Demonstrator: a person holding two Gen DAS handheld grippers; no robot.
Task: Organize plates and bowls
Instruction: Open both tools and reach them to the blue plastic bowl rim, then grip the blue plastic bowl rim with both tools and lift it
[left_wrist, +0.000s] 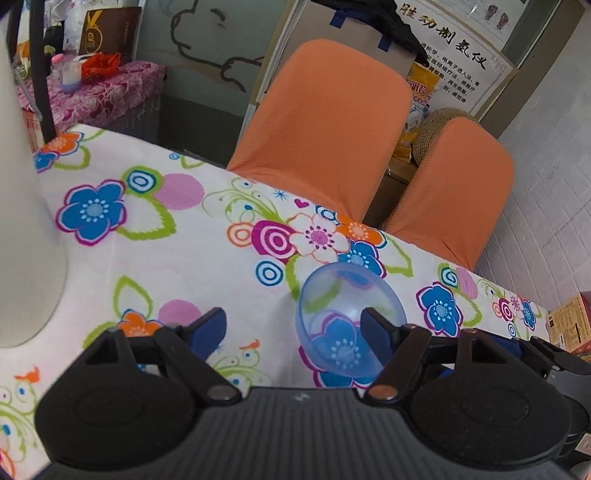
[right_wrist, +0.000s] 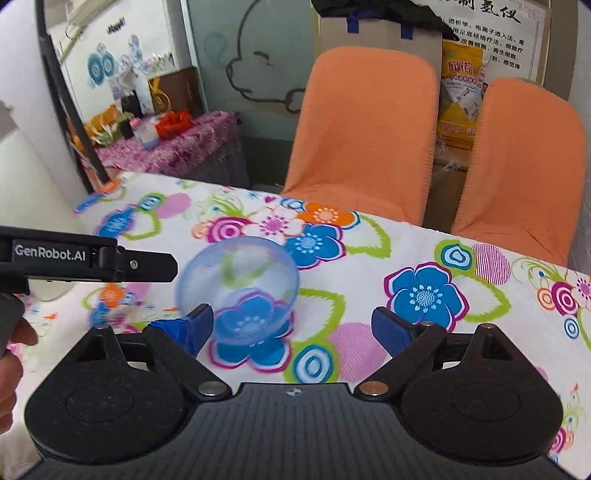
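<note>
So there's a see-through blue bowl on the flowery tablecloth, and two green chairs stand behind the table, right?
Not quite. The chairs are orange, not green, as the right wrist view shows plainly. The rest holds: a see-through blue bowl sits on the flowery tablecloth, with the two chairs behind the table.

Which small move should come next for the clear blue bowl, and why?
Probably shift the open right gripper leftward so its fingers straddle the blue bowl's rim. The bowl sits by its left finger, ungripped.

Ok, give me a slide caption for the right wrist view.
Open right hand-held gripper approaches a clear blue bowl on the floral tablecloth, left hand-held gripper alongside.
</note>
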